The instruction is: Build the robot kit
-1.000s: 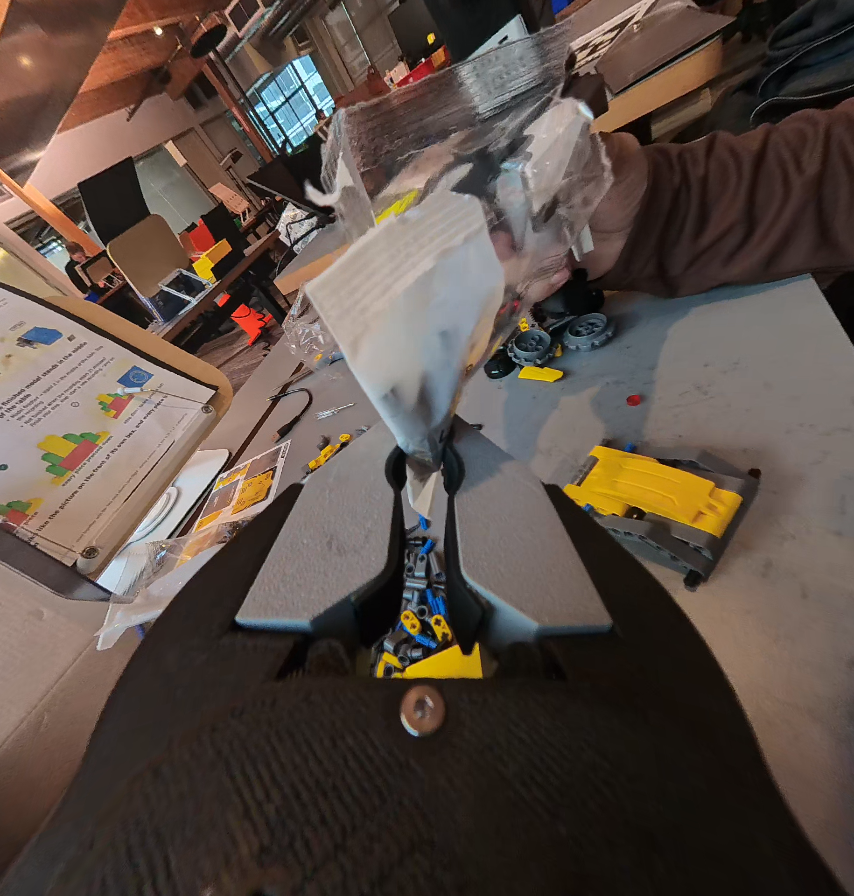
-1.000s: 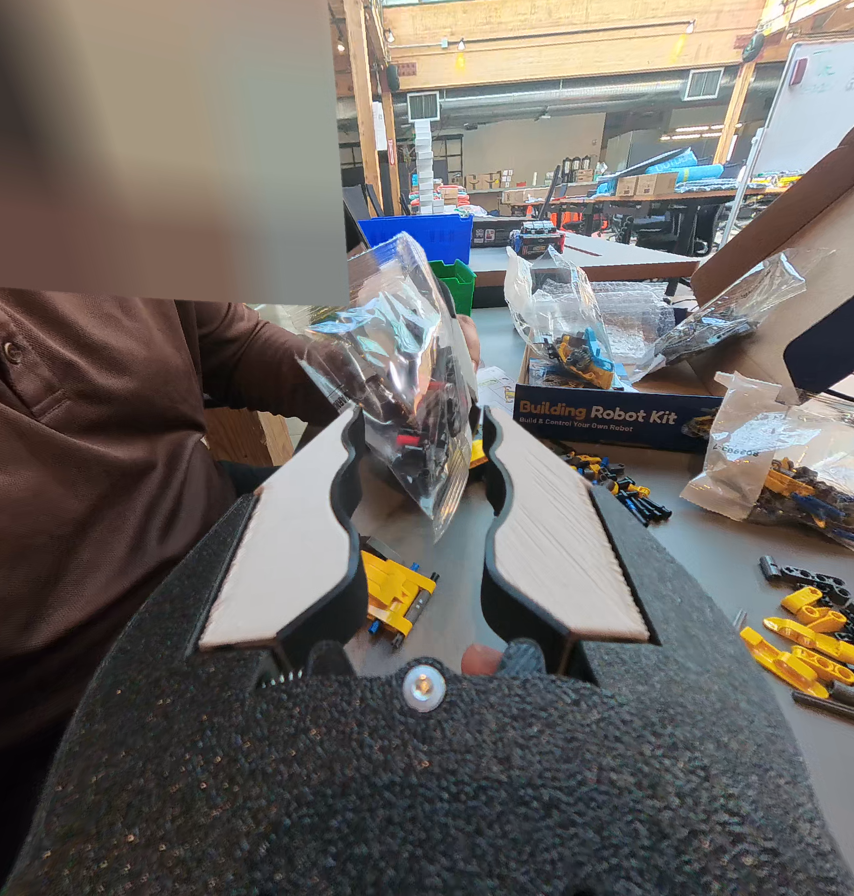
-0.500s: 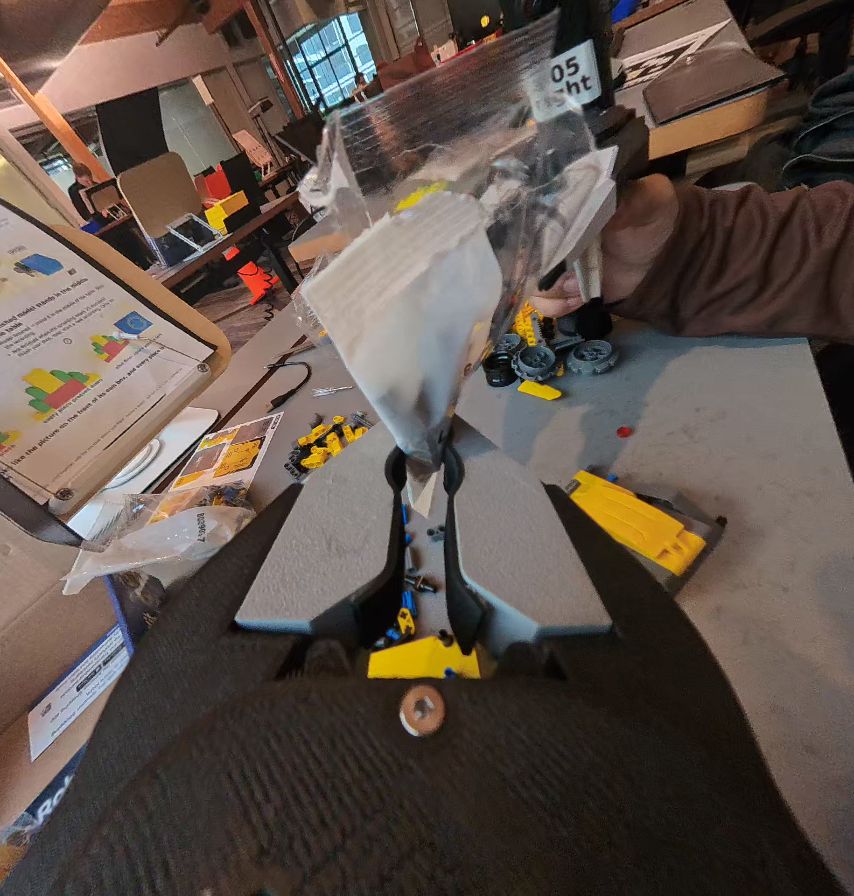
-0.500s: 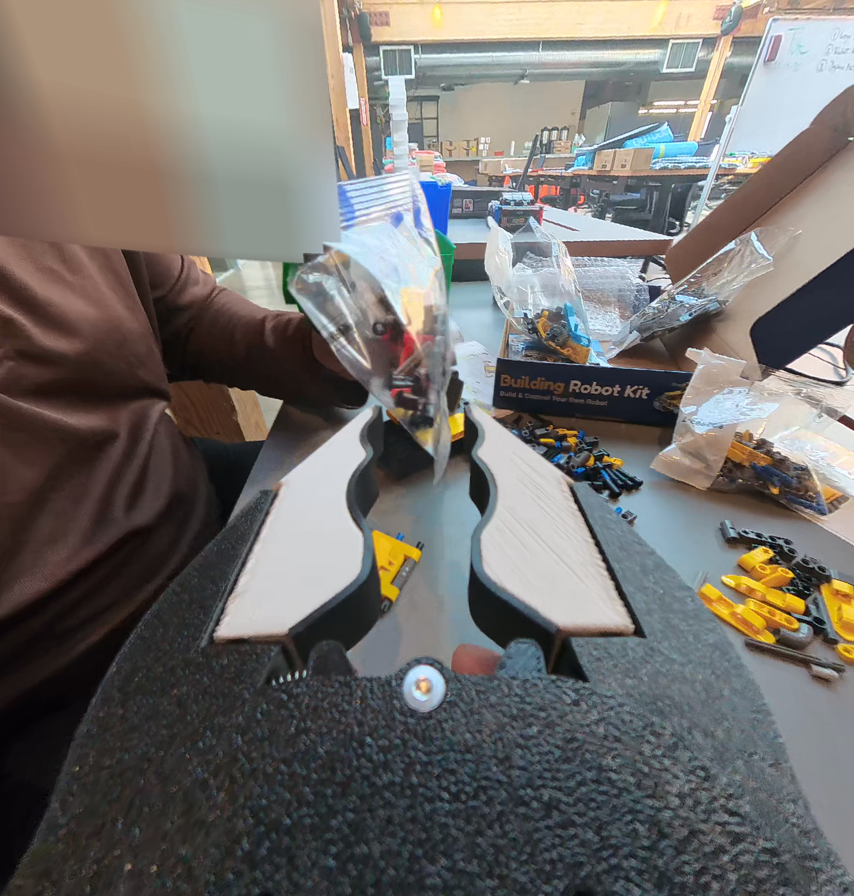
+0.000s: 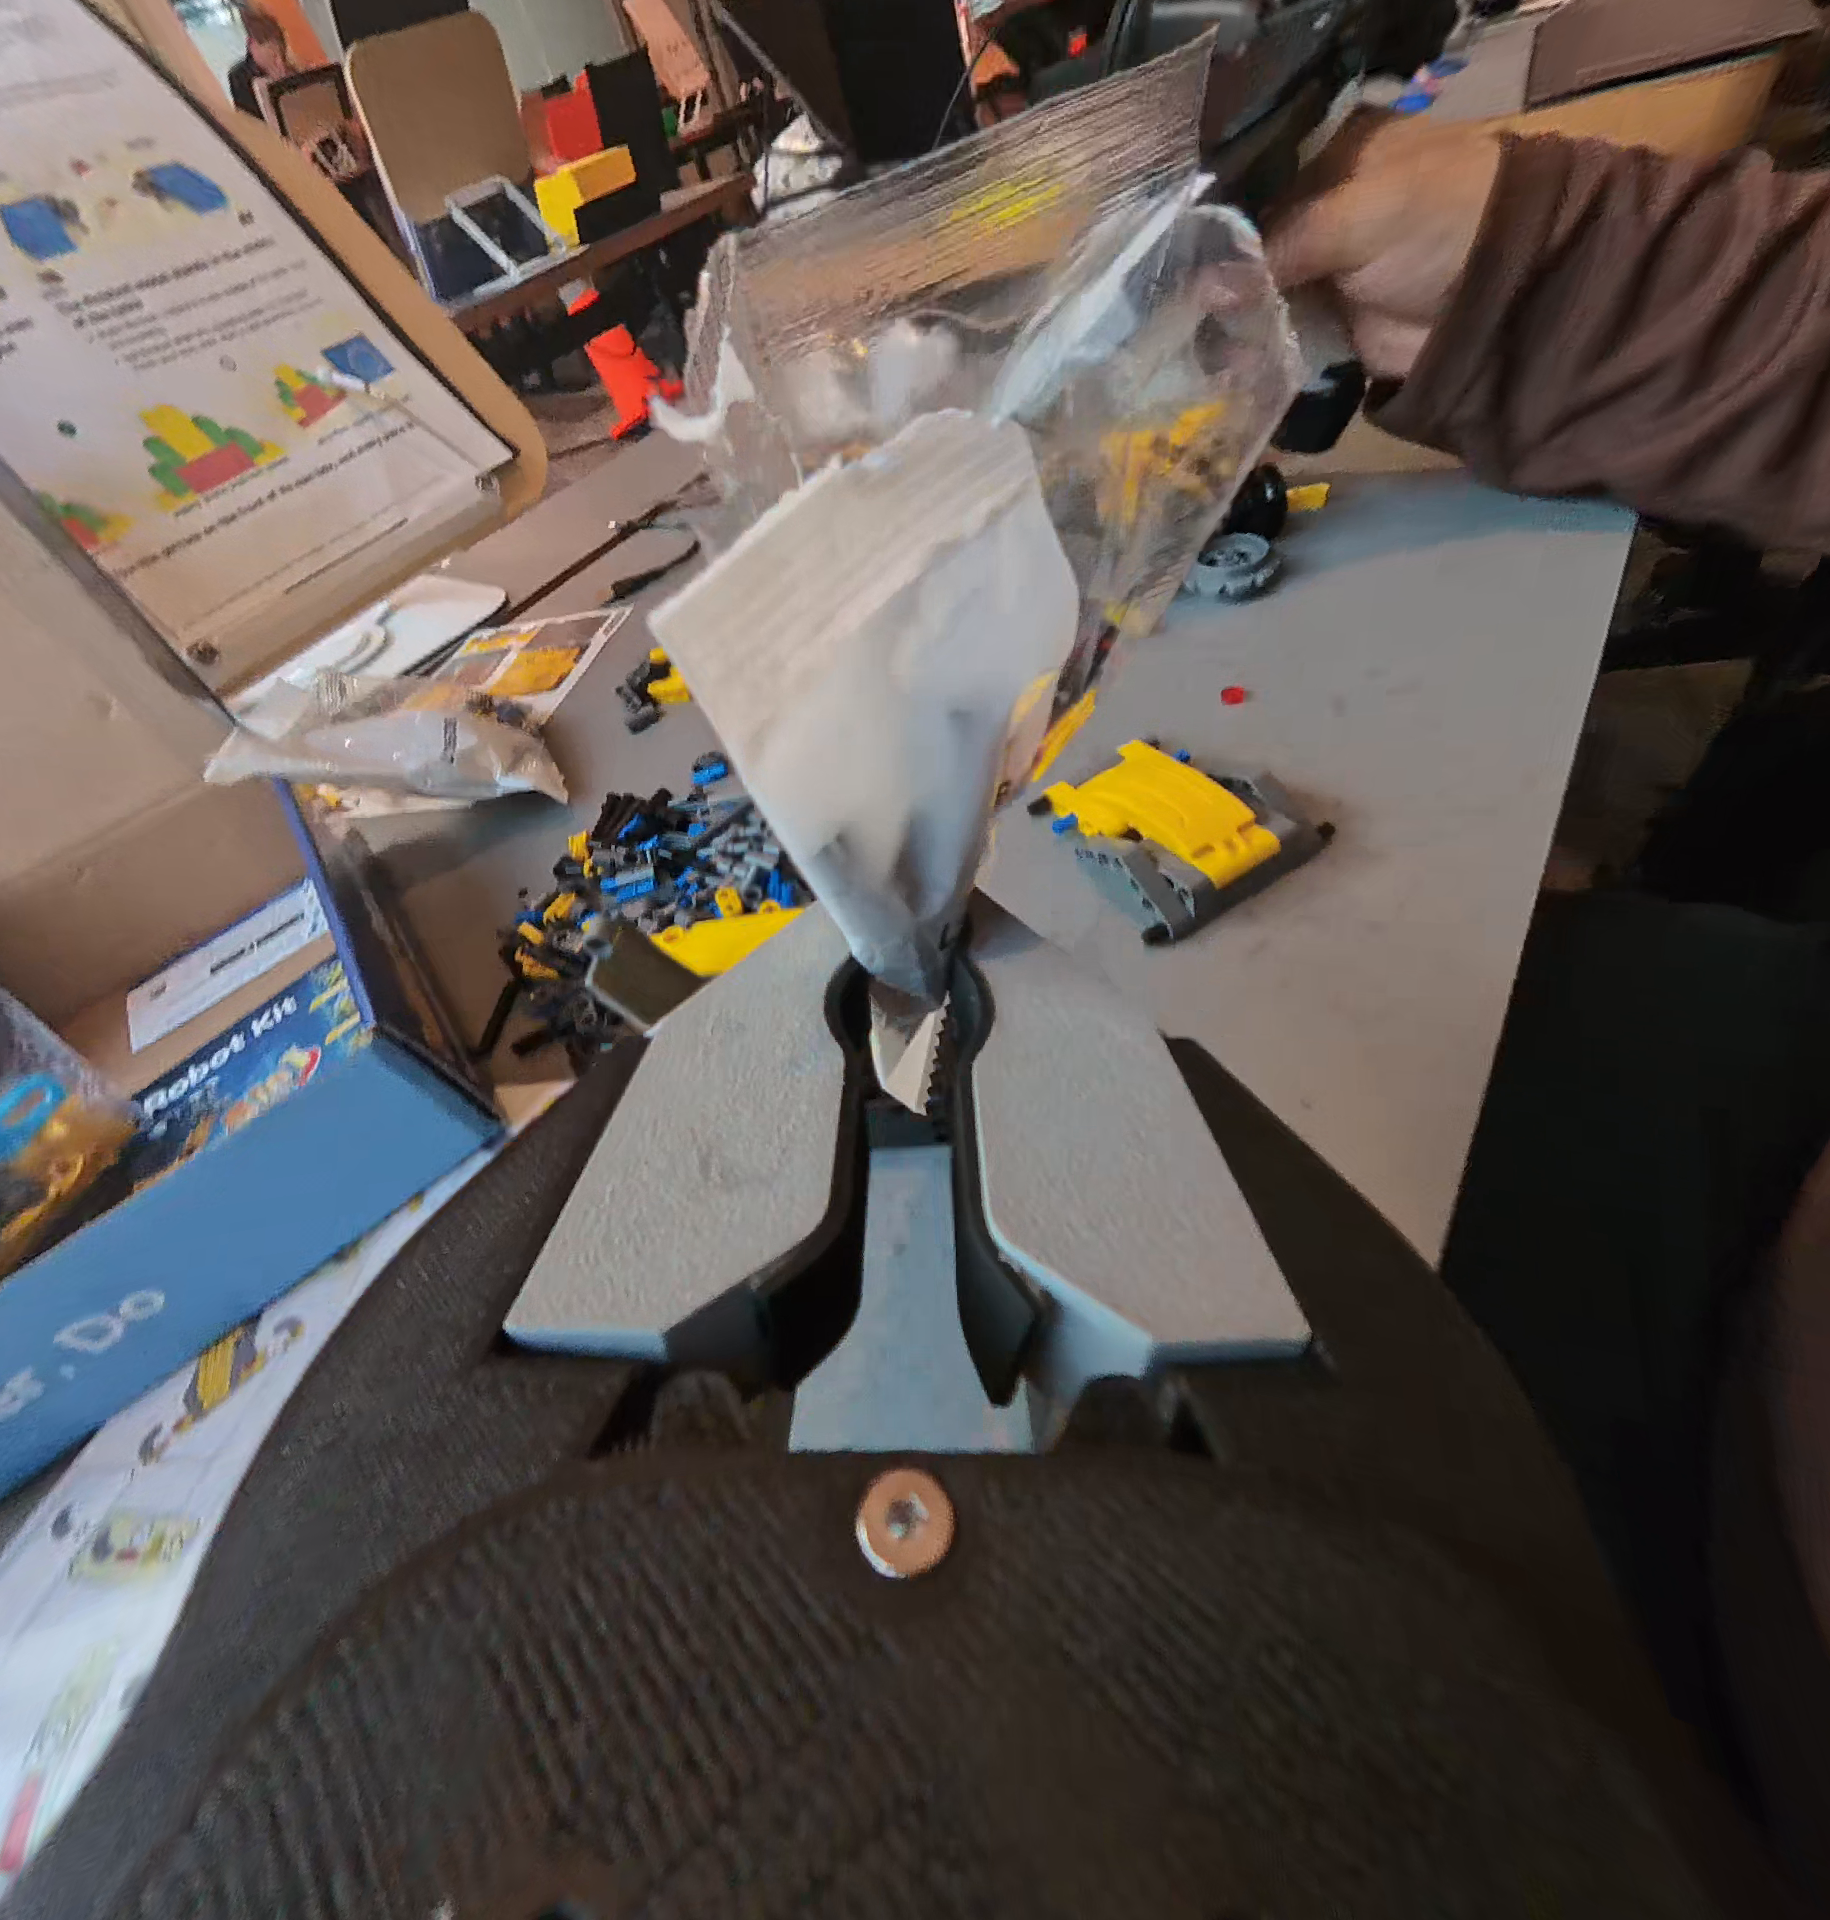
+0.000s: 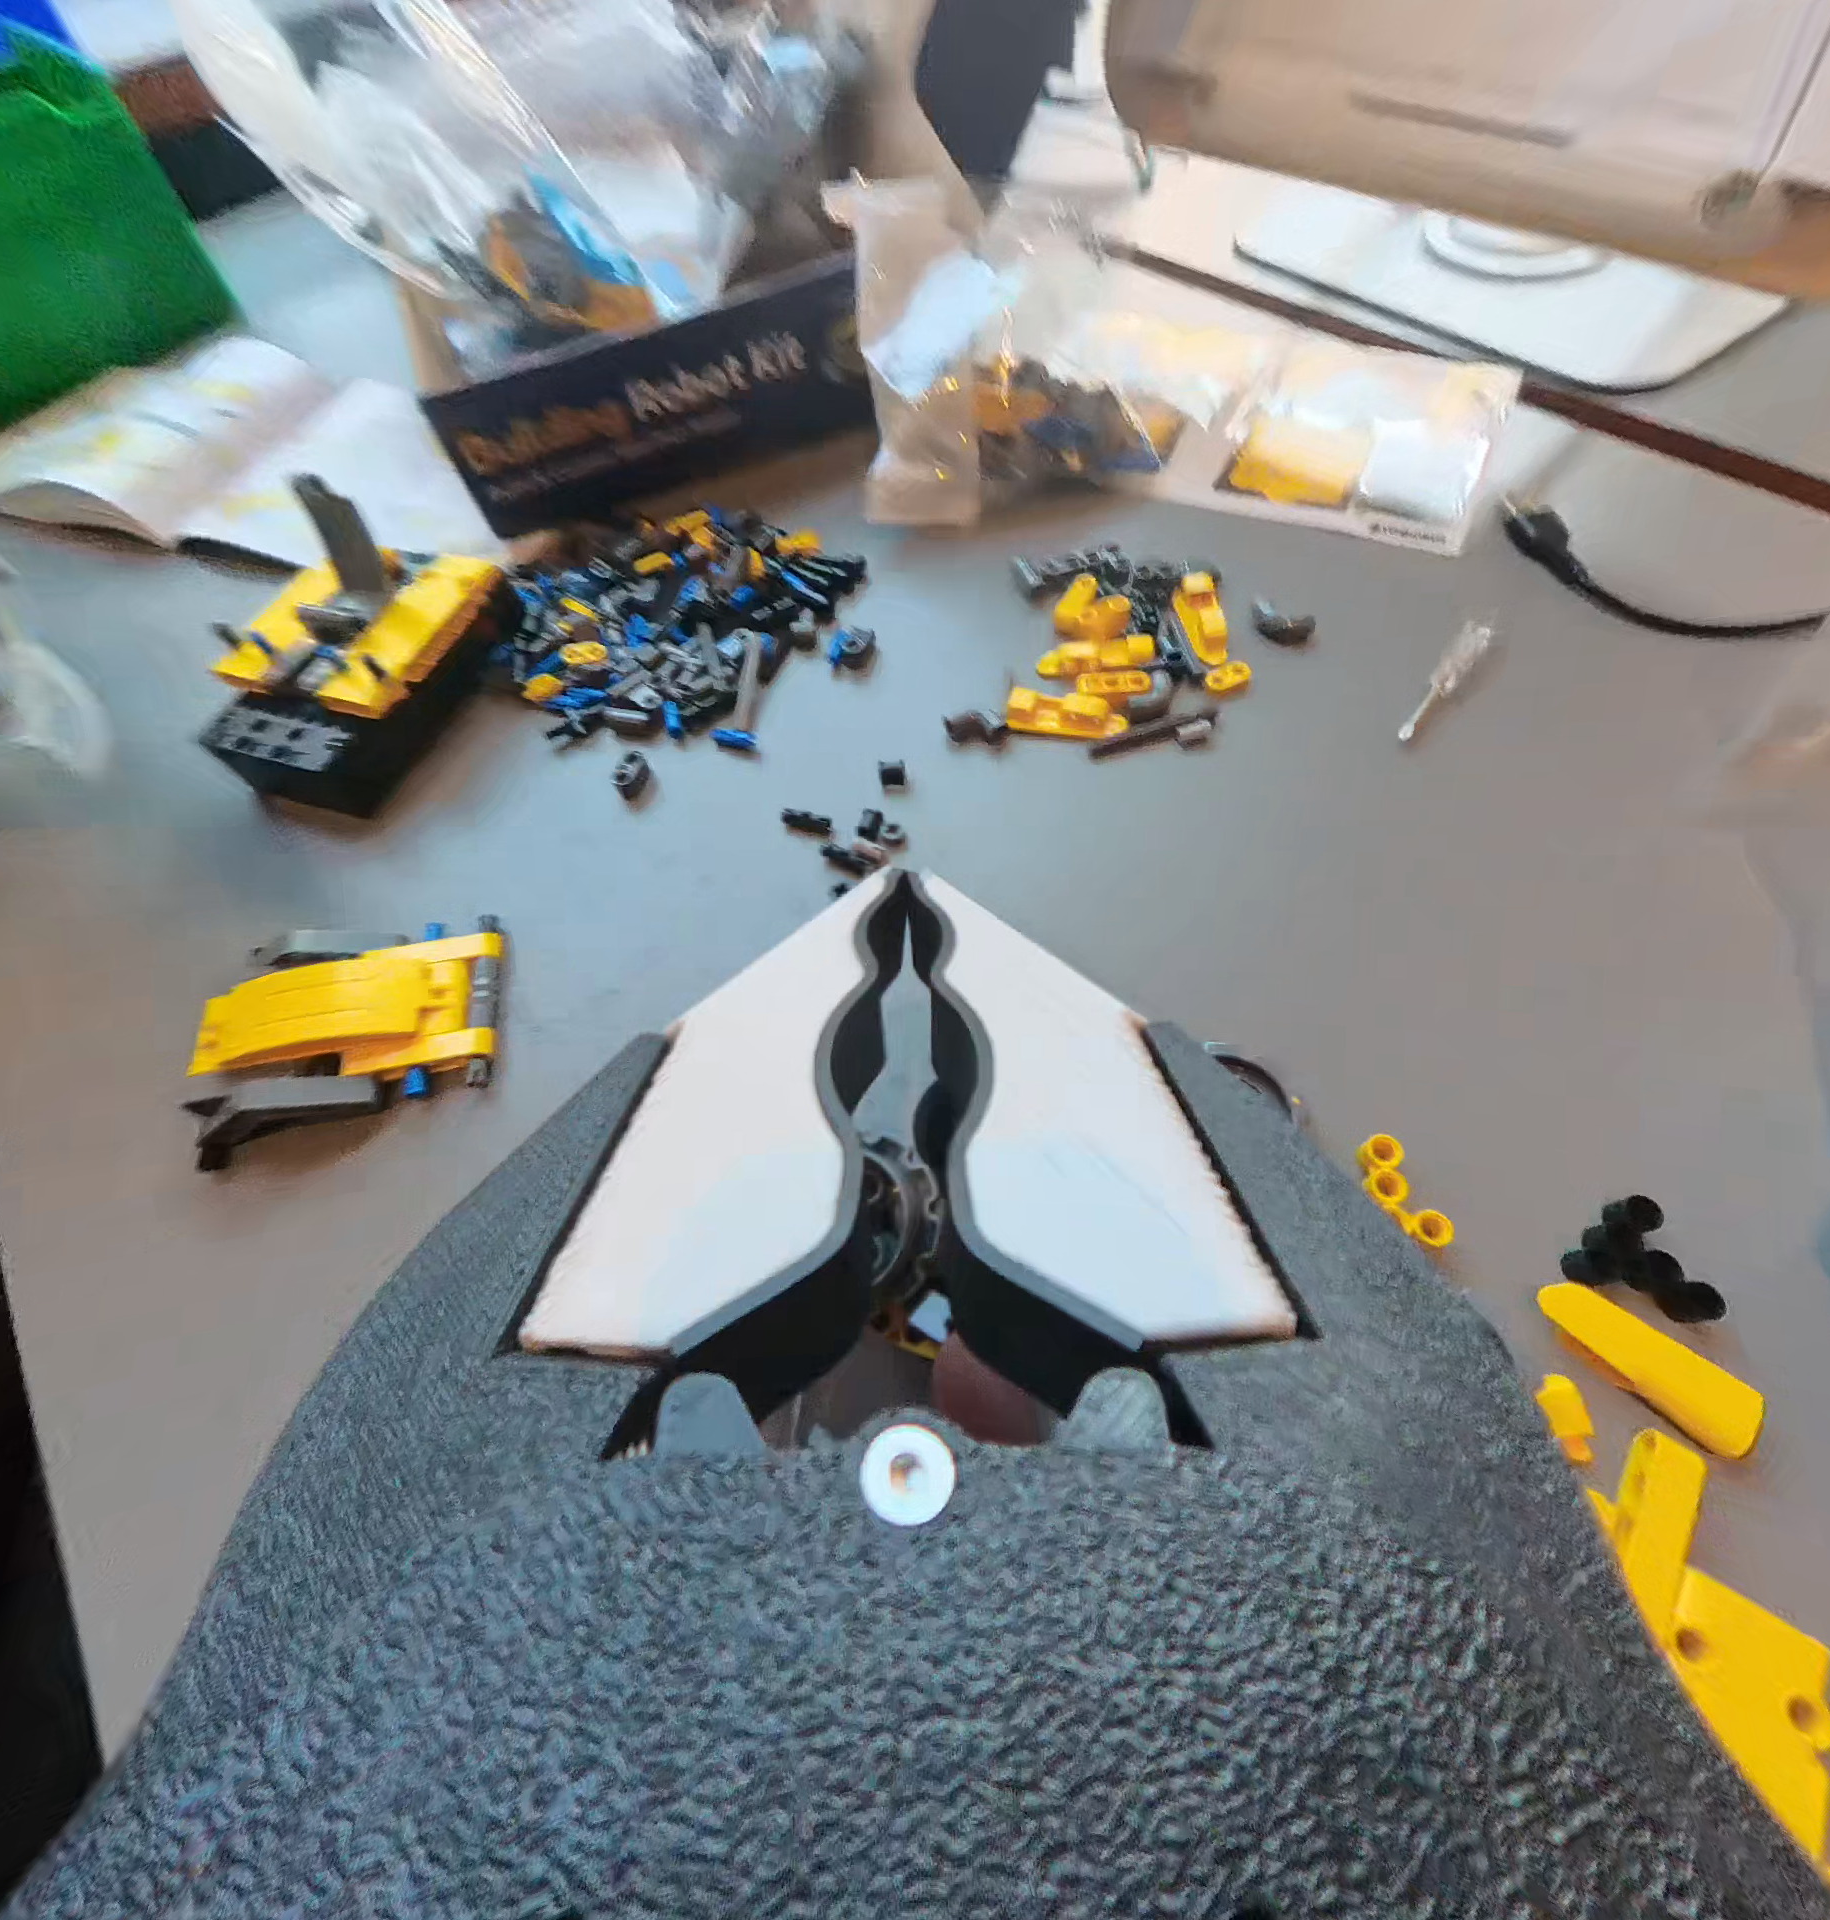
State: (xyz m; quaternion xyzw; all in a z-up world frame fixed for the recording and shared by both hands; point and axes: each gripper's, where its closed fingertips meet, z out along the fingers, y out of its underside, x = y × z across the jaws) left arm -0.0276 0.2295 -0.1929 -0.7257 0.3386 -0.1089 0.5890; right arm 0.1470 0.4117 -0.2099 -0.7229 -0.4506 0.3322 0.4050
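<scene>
Right tongs (image 6: 906, 883) now closed over grey table (image 6: 1410, 987) strewn with bricks (image 6: 672, 634).

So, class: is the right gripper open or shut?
Shut: the right gripper's tips meet with nothing between them, above the table.

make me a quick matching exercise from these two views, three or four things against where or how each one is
Things:
1. left gripper
2. right gripper
3. yellow and grey assembly
4. red stud

States:
a. lying alone on the grey table
b. jaws closed on nothing
c. gripping the plastic bag
d. flat beside the bag

Pairs: 1-c, 2-b, 3-d, 4-a
</scene>
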